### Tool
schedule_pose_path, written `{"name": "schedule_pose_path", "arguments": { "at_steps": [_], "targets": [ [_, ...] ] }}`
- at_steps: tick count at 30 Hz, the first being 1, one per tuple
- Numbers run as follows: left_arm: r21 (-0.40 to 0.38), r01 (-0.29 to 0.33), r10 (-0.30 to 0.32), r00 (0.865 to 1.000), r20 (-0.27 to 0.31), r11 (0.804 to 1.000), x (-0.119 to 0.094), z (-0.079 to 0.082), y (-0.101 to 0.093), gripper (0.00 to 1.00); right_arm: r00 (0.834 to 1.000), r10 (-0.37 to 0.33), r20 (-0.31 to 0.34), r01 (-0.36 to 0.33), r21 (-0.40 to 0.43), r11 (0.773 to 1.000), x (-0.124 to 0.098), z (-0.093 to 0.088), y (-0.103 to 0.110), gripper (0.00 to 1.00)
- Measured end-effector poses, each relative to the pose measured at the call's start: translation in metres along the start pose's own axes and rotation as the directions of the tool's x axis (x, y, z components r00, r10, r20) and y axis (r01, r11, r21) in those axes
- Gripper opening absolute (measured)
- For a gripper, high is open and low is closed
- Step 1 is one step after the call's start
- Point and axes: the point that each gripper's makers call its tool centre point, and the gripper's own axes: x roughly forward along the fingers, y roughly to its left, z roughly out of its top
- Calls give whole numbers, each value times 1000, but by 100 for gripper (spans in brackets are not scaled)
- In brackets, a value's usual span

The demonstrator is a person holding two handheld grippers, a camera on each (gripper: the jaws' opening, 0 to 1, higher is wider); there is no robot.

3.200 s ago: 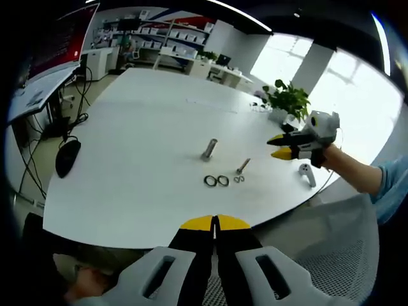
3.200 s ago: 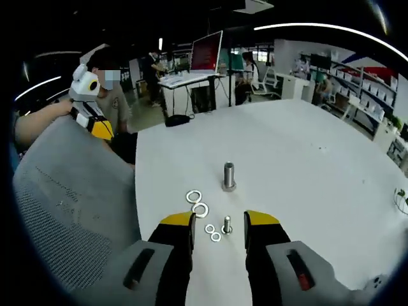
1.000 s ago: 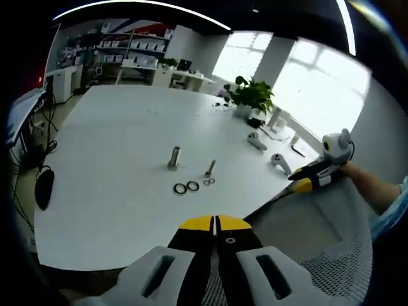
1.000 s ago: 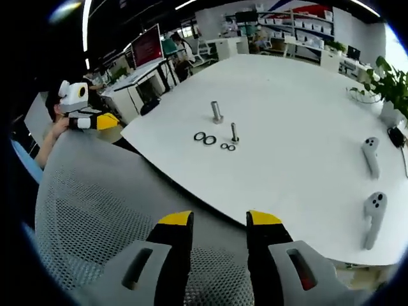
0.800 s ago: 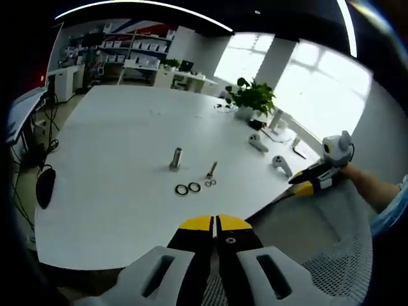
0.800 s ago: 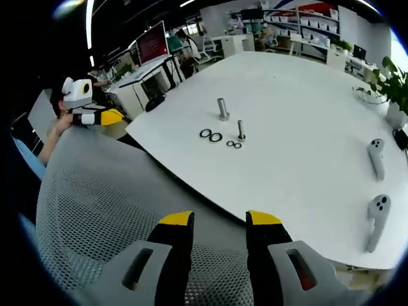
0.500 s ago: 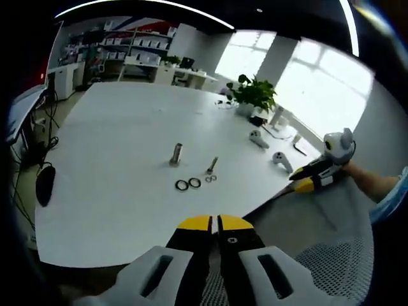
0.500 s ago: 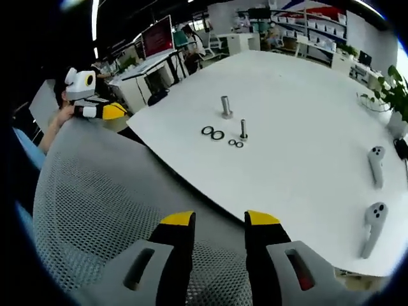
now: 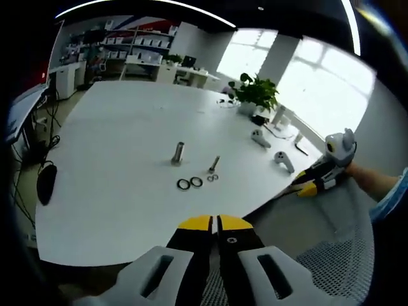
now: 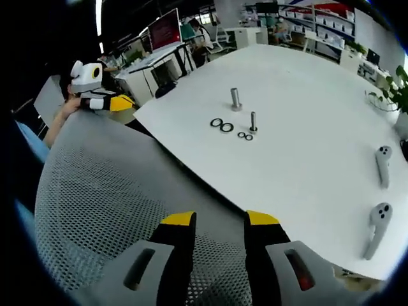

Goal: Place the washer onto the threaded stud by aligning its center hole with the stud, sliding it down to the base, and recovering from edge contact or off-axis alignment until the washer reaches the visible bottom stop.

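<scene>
Two threaded studs stand on the white table [image 9: 115, 134]: a thick stud [image 9: 178, 153] [image 10: 236, 99] and a thin stud [image 9: 213, 166] [image 10: 253, 121]. Two dark large washers [image 9: 190, 183] [image 10: 222, 125] lie flat beside them, and two small washers [image 9: 213, 178] [image 10: 245, 136] lie at the thin stud's foot. My left gripper [image 9: 215, 223] is shut and empty, well short of the table's near edge; in the right gripper view the left gripper [image 10: 121, 102] is held by a hand at the left. My right gripper [image 10: 220, 220] is open and empty above a mesh chair back, and in the left gripper view the right gripper [image 9: 311, 187] sits off the table's right edge.
A grey mesh chair back [image 10: 108, 191] [image 9: 331, 255] lies between the grippers and the table. Two white hand controllers [image 9: 260, 138] [image 10: 383, 159] and a potted plant [image 9: 255, 95] sit towards one side. A black mouse [image 9: 44, 182] lies beyond the table's left edge.
Both views have shifted a little, so the cameras moved slightly. The studs and washers lie as before. The left gripper stays shut and the right stays open.
</scene>
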Motion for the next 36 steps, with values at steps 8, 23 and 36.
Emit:
{"name": "schedule_pose_path", "arguments": {
  "at_steps": [8,23,36],
  "targets": [
    [-7,-10,11,1000,28,1000,-1,5,3,0,987,154,-47,-157,-91,983,1,0,24,27],
    [-13,-7,8,1000,16,1000,-1,3,2,1,953,183,-240,-257,-326,910,16,39,1,28],
    [-44,-46,47,998,29,998,-3,3,10,1,909,60,-412,-240,-399,885,114,60,-50,29]
  ]
}}
